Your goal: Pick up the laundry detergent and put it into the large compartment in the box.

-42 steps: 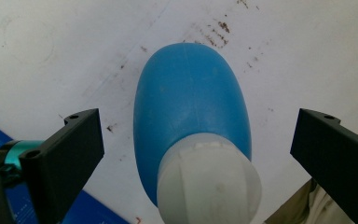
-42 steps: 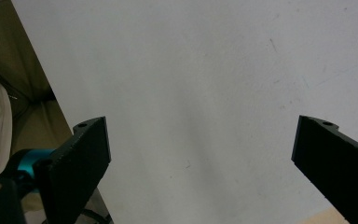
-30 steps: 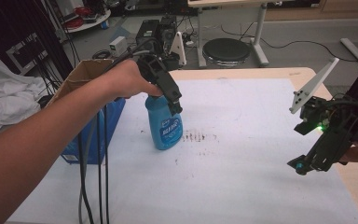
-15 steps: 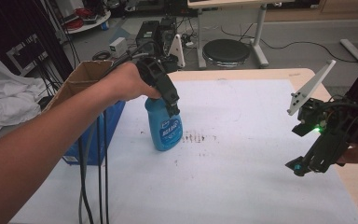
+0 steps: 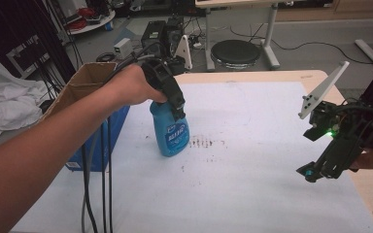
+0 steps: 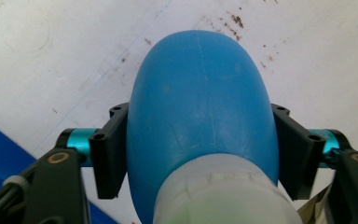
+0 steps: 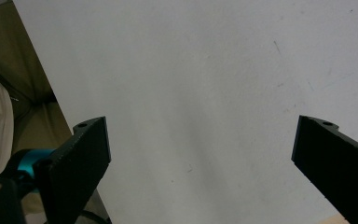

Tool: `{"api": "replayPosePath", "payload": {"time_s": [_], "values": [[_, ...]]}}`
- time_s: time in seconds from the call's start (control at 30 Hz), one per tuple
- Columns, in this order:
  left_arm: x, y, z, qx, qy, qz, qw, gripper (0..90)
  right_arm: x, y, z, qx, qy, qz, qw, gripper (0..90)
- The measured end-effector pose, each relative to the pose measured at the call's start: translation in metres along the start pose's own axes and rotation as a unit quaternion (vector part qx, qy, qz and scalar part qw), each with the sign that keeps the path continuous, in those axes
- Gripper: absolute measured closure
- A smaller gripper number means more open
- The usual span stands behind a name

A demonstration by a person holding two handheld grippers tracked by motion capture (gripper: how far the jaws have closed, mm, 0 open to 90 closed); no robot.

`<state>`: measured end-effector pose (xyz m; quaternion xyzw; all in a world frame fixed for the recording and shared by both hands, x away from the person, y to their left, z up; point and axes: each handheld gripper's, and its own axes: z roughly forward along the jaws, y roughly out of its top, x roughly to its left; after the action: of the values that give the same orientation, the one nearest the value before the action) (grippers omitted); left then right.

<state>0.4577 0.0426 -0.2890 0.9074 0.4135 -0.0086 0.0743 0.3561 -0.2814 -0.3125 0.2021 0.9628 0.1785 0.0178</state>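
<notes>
left gripper: black jaws, teal rods, brass screws, black cables | right gripper: black frame, green light, grey three-cornered plate | forearms: bare, sleeveless

High view looks down across the white table; both gripper views face it closely.

The right gripper is spreading its black jaws wide over a white sheet (faintly scuffed).
</notes>
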Motion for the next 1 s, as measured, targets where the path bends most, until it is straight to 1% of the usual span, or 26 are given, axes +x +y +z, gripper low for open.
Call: {"api": "replayPosePath", "payload": {"time_s": [0.13,0.3,0.4,0.43,0.47,0.63,0.73,0.77,0.8,0.87,0.9,0.93,0.97,1.0], "values": [[0.000,0.000,0.000,0.001,0.004,-0.001,1.0000,32.0,-0.001,0.000,0.001,-0.002,0.001,-0.004,1.0000,3.4],[0.001,0.000,0.000,0.004,0.007,0.003,1.0000,33.6,0.000,0.000,0.001,-0.001,0.002,-0.001,1.0000,3.4],[0.001,0.000,-0.001,0.004,0.004,0.003,1.0000,36.0,-0.001,0.000,0.001,-0.002,0.002,-0.001,1.0000,3.4],[0.000,0.000,0.000,0.001,0.002,0.001,1.0000,37.3,0.000,0.000,0.001,-0.001,0.002,-0.001,1.0000,3.4],[0.001,0.000,-0.001,0.004,0.002,0.003,1.0000,37.3,0.000,0.000,0.001,-0.001,0.002,0.000,1.0000,3.4],[0.000,0.000,-0.001,0.006,0.004,-0.003,1.0000,37.6,0.000,0.001,0.002,-0.002,0.002,0.000,1.0000,3.4],[-0.001,-0.001,-0.004,0.008,0.004,-0.001,1.0000,37.7,0.000,0.001,0.001,-0.003,0.003,-0.002,1.0000,3.4],[-0.002,-0.001,-0.007,0.007,0.004,-0.001,1.0000,37.7,0.000,0.001,0.001,-0.003,0.003,-0.002,1.0000,3.4],[-0.003,-0.002,-0.011,0.001,0.001,-0.003,1.0000,37.7,0.000,0.000,0.001,-0.003,0.003,0.000,1.0000,3.4],[-0.003,-0.005,-0.023,-0.001,-0.003,0.003,1.0000,37.7,-0.001,0.000,0.001,-0.003,0.002,-0.002,1.0000,3.4],[-0.003,-0.006,-0.033,-0.007,-0.006,0.003,1.0000,37.7,-0.002,0.000,0.002,-0.005,0.003,-0.002,1.0000,3.4],[-0.004,-0.008,-0.039,-0.013,-0.008,-0.001,0.9999,37.7,-0.002,0.000,0.002,-0.004,0.004,-0.002,1.0000,3.4],[-0.004,-0.008,-0.039,-0.013,-0.008,-0.001,0.9999,37.7,-0.002,0.000,0.002,-0.004,0.004,-0.002,1.0000,3.4],[-0.002,-0.011,-0.057,-0.018,-0.010,0.006,0.9998,37.7,-0.002,0.000,0.002,-0.004,0.004,-0.003,1.0000,3.4]]}}
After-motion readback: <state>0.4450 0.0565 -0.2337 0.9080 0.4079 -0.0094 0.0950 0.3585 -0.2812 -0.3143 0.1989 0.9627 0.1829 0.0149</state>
